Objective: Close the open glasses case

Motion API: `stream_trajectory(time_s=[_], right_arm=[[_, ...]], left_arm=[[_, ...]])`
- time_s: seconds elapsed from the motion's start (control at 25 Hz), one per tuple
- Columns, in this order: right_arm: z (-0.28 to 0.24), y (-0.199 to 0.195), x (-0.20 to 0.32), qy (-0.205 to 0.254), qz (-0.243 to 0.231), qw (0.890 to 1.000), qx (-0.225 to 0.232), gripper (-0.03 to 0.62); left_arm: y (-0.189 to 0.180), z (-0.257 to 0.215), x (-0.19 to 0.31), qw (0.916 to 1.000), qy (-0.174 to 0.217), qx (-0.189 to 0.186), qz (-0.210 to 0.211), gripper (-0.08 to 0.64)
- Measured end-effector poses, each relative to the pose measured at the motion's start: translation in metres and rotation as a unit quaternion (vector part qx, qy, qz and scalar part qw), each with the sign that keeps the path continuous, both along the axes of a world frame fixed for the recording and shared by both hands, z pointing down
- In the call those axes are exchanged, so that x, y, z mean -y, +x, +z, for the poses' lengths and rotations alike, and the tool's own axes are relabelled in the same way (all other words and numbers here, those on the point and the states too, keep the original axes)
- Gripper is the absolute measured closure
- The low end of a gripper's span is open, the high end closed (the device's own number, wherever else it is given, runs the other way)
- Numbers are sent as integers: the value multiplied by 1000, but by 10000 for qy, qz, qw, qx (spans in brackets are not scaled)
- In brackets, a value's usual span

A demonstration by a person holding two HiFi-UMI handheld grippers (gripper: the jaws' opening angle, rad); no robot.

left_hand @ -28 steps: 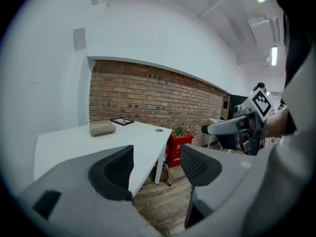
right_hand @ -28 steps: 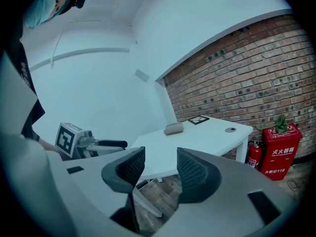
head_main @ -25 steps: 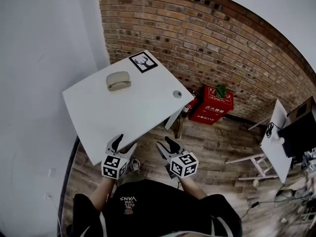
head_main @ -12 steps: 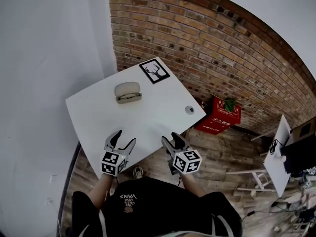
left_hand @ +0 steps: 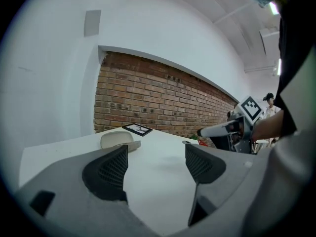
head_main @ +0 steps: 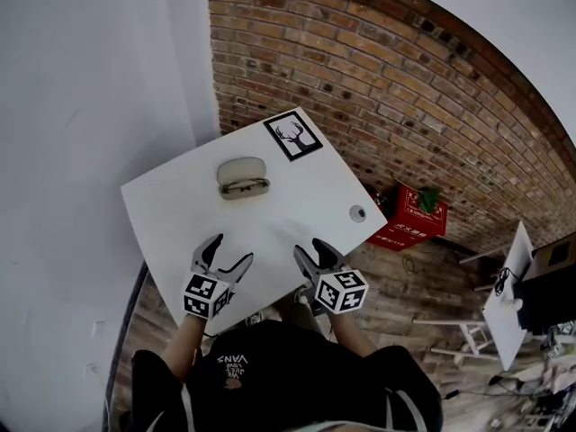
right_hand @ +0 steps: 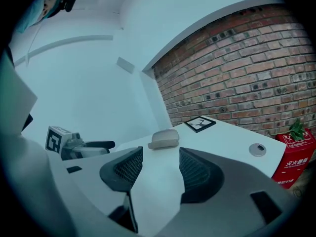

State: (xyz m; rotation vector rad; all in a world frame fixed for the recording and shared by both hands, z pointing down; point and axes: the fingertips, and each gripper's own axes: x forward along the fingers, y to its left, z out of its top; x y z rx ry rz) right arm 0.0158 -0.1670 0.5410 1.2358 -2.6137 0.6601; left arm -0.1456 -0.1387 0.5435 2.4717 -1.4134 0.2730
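A beige glasses case (head_main: 243,177) lies open on the far part of the white table (head_main: 180,214), its lid raised and glasses inside. It also shows ahead in the left gripper view as the case (left_hand: 117,139) and in the right gripper view as the case (right_hand: 163,138). My left gripper (head_main: 226,256) hovers over the table's near edge, its jaws having just opened wider, with nothing between them. My right gripper (head_main: 310,255) is over the near edge too, open and empty after widening. Both are well short of the case.
A framed deer picture (head_main: 292,136) lies at the table's far corner by the brick wall. A round grey cable port (head_main: 358,212) sits near the right edge. A red box (head_main: 413,214) stands on the floor to the right. A white wall is at the left.
Both grippers have moved forward over the table's near edge, toward the case. Their jaws stand wider apart than before. The case has not moved on the table.
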Motion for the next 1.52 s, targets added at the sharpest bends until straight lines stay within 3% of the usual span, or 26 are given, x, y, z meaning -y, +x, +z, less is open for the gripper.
stream_trajectory(time_s=[0.44,0.8,1.2,1.52], right_arm=[[20,-29,79,-309,-755,9966,100,376],[40,-49,155,-692,-1377,9880,30,378],[87,-88,204,-1431,-1864,9717,258,396],[115,-116,224,-1937,-1640,9662,455,385]], left_arm=[[-27,6,35,9969,-26,-108,-781,160],[-47,20,83,9859,-175,-16,-1662,153],[-48,52,111,9852,-495,237,-1622,120],[-61,70,111,9839,-667,612,-1538,106]])
